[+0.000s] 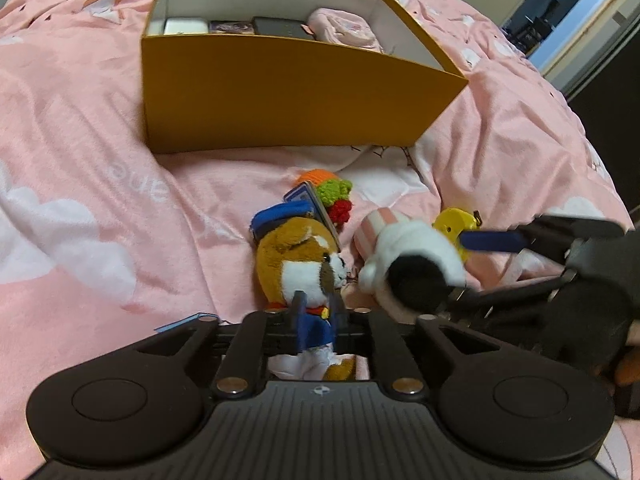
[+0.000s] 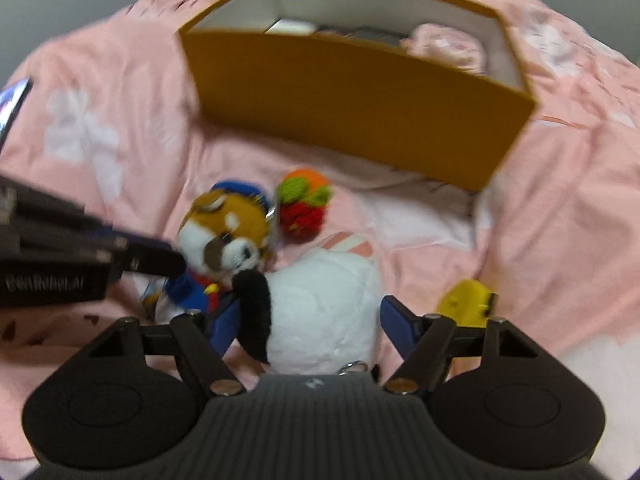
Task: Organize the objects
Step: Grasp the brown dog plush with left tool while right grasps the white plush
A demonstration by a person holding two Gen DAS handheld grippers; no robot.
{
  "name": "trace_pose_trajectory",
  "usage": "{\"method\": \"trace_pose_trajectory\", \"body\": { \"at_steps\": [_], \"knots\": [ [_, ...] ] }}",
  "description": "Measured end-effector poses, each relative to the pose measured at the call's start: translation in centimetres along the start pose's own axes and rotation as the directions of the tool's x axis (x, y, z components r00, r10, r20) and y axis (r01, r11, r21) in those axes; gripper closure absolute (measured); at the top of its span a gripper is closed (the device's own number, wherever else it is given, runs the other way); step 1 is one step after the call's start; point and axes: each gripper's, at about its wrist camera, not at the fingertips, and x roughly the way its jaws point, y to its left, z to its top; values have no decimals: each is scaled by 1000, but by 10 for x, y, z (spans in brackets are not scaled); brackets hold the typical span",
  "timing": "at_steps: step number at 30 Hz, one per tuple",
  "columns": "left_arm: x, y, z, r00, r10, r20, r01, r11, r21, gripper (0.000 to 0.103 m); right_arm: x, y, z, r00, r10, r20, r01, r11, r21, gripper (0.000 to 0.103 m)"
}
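Evidently both grippers work the pile of soft toys on the pink bed cover point(image 1: 80, 128), just in front of the orange box point(image 1: 280, 96) that already holds a few small items along its far wall. The left gripper point(image 1: 318, 312) has its jaws drawn narrow, pinching the blue jacket of the brown-and-white plush dog point(image 1: 304, 256), a sensible hold since the cloth gives a thin fold to clamp. The right gripper point(image 2: 304, 320) stands with jaws wide on either side of the white plush with a black ear point(image 2: 320, 312); its body fills the gap, but whether the pads press on it I cannot tell. The dog wears a blue cap and lies on its side. Just behind it sit a knitted orange, green and red toy point(image 1: 332, 196) and, near the white plush, a small yellow object point(image 1: 456, 224).
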Motion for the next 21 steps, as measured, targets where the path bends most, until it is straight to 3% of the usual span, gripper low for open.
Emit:
{"method": "trace_pose_trajectory", "body": {
  "at_steps": [4, 7, 10, 14, 18, 21],
  "knots": [
    [2, -1, -1, 1000, -2, -8, 2, 1000, 6, 66, -14, -11, 0, 998, -40, 44, 38, 998, 45, 43],
    [8, 0, -1, 999, 43, -23, -43, 999, 5, 49, -21, -21, -2, 997, -64, 49, 60, 995, 75, 58],
    [17, -1, -2, 991, 127, -39, -125, 992, 30, 49, -24, -31, -7, 994, -106, 42, 102, 992, 80, 63],
    [28, -2, -1, 994, 86, -66, -83, 996, 44, 48, -20, -51, -14, 995, -102, 14, 99, 985, 138, 63],
    [40, -6, 1, 991, 117, -70, -113, 992, 58, 48, -17, -71, -12, 998, -70, 0, 69, 977, 202, 63],
    [50, -4, 0, 988, 123, -88, -118, 991, 60, 57, -18, -77, -11, 999, -45, 0, 44, 975, 218, 63]
  ]
}}
